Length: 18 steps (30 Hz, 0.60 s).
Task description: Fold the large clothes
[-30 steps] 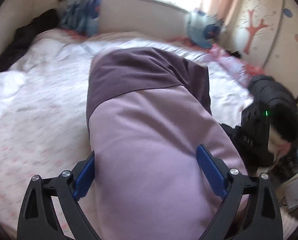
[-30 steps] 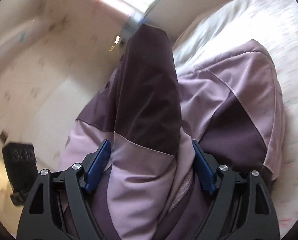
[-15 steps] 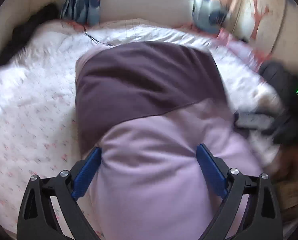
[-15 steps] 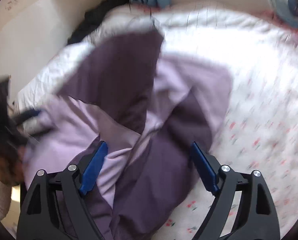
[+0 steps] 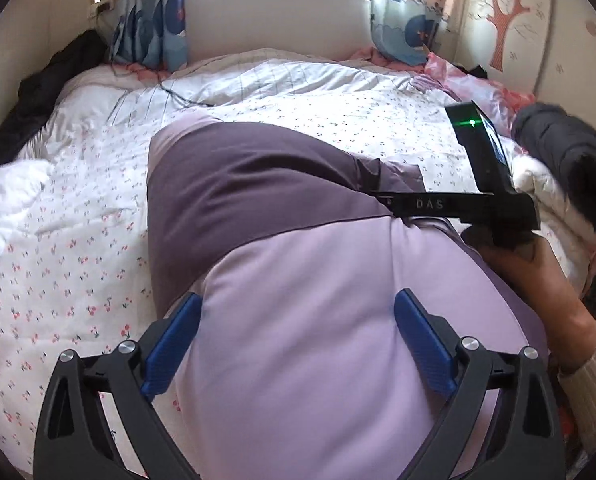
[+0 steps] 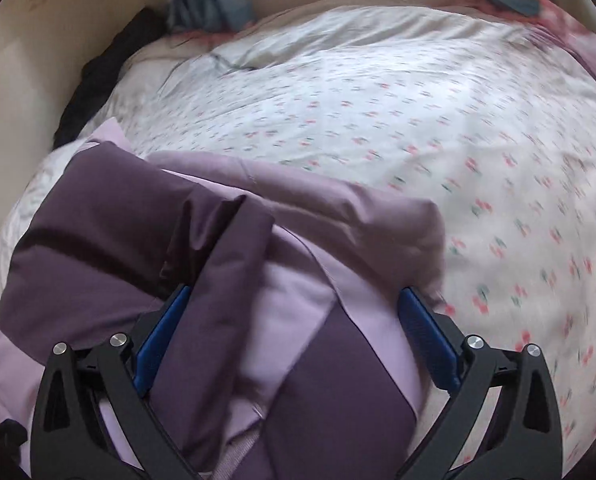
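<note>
A large jacket [image 5: 317, 280] in pale lilac and dark purple lies on the bed, bunched and partly folded. My left gripper [image 5: 298, 336] stands over its lilac near end, jaws wide, with the cloth bulging between the blue pads [image 5: 421, 336]. My right gripper [image 6: 294, 336] is at the jacket's right side, jaws opening. A dark purple fold [image 6: 226, 264] and lilac cloth lie between its pads, which do not press on them. In the left wrist view a hand [image 5: 537, 280] holds that gripper's black housing [image 5: 493, 184] low over the jacket.
The bed's white duvet [image 5: 78, 240] with small red flowers spreads to the left and beyond the jacket. Dark clothing [image 5: 38, 96] lies by the left wall. A black padded coat [image 5: 565, 152] sits on a white pile at the right. Curtains [image 5: 150, 28] hang behind.
The right gripper swung down from facing the wall to the bed. The dark purple part it held up now lies across the jacket, and its jaws stand wider. The left gripper sank slightly.
</note>
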Available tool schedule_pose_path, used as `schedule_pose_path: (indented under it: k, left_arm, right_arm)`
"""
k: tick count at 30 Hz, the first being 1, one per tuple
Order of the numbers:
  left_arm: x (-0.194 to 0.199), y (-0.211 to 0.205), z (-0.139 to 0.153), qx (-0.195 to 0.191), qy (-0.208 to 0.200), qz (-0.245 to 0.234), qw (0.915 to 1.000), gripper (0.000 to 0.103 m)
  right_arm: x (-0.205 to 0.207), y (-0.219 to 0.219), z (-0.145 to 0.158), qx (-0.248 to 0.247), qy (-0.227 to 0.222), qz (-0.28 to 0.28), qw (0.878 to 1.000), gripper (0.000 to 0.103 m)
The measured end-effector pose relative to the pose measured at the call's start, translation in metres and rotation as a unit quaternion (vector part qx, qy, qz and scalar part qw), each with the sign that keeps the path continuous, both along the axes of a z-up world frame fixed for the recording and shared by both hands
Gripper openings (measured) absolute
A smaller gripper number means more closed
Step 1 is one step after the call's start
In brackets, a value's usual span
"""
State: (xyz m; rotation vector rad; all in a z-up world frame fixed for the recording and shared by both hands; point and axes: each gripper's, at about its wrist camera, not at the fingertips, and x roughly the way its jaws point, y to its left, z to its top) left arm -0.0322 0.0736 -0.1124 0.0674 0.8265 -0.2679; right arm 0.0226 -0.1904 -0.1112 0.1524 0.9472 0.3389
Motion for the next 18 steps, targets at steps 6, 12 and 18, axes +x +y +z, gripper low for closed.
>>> schedule_pose_path:
  k: [6,12,18]
  left_arm:
    - [-0.008,-0.002,-0.005,0.017,-0.016,0.0,0.9997,0.094]
    - [-0.014,0.005,-0.01,0.01,-0.026,0.013,0.9995,0.094]
    - [-0.015,0.01,-0.002,0.002,-0.015,-0.034,0.9993,0.093]
  right_arm:
    - [-0.02,-0.013,0.011,0.011,0.026,-0.012,1.0,0.096]
    - [-0.095,-0.023,0.04,0.053,-0.003,0.002,0.999,0.096]
    - [-0.1,-0.024,-0.007,0.061,0.038,0.007,0.997,0.096]
